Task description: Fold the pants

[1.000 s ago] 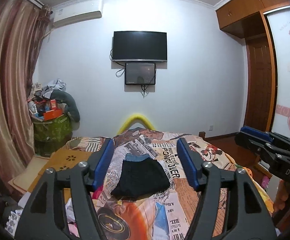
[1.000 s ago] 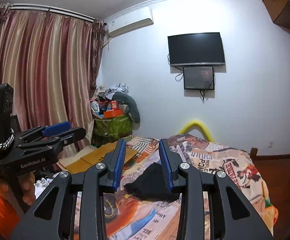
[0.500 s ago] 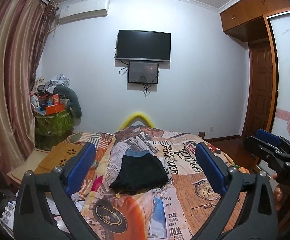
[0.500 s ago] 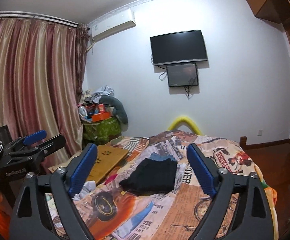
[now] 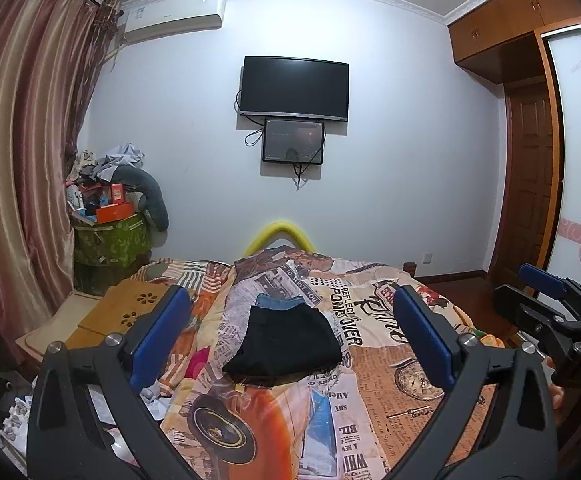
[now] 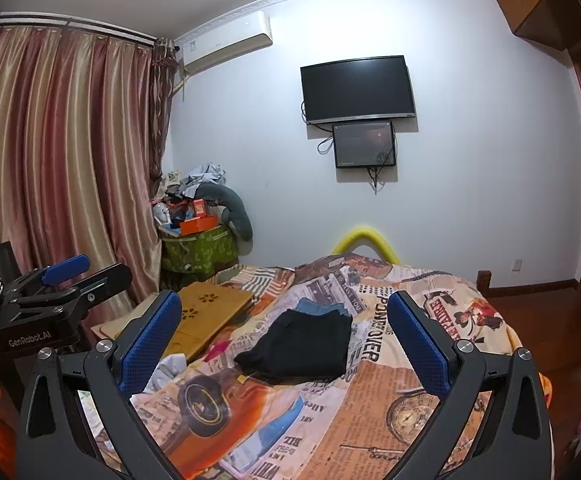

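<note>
There, folded black pants on bed

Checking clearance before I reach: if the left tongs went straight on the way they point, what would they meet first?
Probably the folded black pants on the bed. The left tongs are open, empty and tilted slightly down at them; depth is hard to judge.

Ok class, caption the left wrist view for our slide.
Open left gripper frames folded black pants lying on a blue garment.

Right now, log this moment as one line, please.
left gripper: open, empty | right gripper: opening, empty | black pants: folded on bed, over blue garment
</note>
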`<action>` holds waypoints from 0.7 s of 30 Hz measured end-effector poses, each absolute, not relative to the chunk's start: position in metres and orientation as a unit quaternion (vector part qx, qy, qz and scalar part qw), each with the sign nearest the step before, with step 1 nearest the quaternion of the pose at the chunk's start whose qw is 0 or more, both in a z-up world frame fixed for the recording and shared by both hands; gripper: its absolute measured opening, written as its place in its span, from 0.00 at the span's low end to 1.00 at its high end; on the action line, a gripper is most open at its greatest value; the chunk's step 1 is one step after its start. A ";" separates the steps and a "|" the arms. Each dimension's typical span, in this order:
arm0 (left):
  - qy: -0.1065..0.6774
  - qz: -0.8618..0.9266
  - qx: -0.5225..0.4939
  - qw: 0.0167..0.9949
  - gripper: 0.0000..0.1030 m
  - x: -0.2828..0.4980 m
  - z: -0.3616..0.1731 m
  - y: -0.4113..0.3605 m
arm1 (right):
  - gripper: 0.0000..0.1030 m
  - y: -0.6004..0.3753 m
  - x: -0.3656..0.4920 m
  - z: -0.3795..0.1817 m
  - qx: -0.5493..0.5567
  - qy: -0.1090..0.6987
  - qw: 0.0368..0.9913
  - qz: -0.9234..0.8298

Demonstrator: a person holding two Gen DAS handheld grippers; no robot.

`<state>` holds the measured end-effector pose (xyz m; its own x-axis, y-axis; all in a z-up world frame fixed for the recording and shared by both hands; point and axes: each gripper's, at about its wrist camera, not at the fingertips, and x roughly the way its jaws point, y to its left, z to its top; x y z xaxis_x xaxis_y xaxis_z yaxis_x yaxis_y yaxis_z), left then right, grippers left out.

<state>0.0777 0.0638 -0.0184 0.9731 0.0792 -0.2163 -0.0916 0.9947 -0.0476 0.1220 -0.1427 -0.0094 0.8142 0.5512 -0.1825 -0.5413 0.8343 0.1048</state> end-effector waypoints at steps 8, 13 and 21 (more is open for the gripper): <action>0.112 0.039 -0.033 0.992 0.99 0.079 -0.021 0.065 | 0.99 -0.145 0.123 -0.009 0.025 0.107 0.952 0.287; 0.113 0.039 -0.033 0.992 0.99 0.079 -0.021 0.065 | 0.99 -0.145 0.122 -0.009 0.027 0.106 0.952 0.287; 0.116 0.036 -0.037 0.992 0.99 0.081 -0.021 0.068 | 0.99 -0.146 0.121 -0.009 0.028 0.105 0.952 0.287</action>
